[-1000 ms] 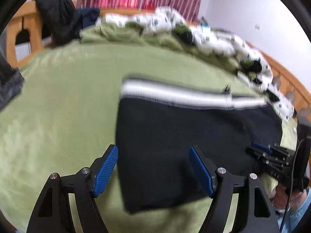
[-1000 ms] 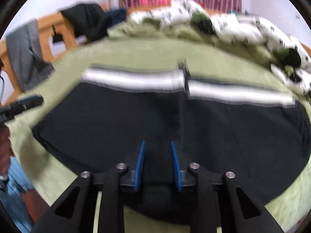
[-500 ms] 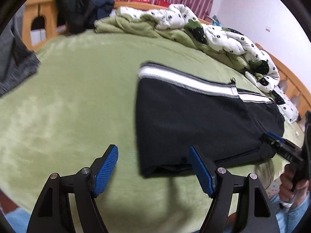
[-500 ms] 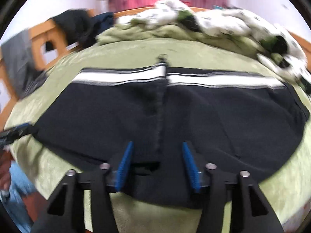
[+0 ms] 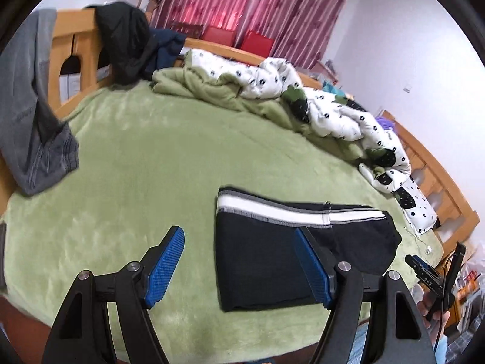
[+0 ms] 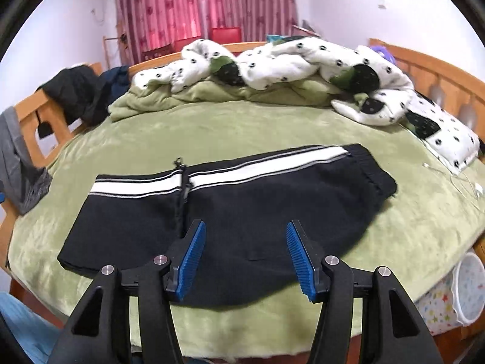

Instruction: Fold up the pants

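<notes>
left gripper: black two-finger gripper with blue ribbed pads (image 5: 239, 261), jaws spread wide, nothing between them, held clear above the bed
right gripper: same black frame, blue pads (image 6: 244, 257), jaws have just been opening, now spread, empty, raised over the near edge of the pants; also seen at the far right of the left wrist view (image 5: 424, 270) with the person's hand (image 5: 433, 306) on its handle
pants: black fabric pants with a white side stripe edged in grey (image 6: 230, 212), folded into a flat band lying on the bed near its front edge, stripe on the far side, waistband end to the right in the right wrist view; neither gripper touches them
bed: green plush blanket over a wooden-framed bed (image 5: 136, 157), pants rest on it
white cable: thin white earphone cable (image 6: 463, 182) on the blanket, right of the pants, apart from them
grey garment: grey cloth (image 5: 33, 115) draped over the wooden footboard at left
quilt: rumpled white quilt with black spots and green lining (image 6: 272, 63), along the far side of the bed
black jacket: dark jacket (image 5: 127, 39) hung on the footboard corner
curtains: red striped curtains (image 6: 200, 9) on the back wall
</notes>
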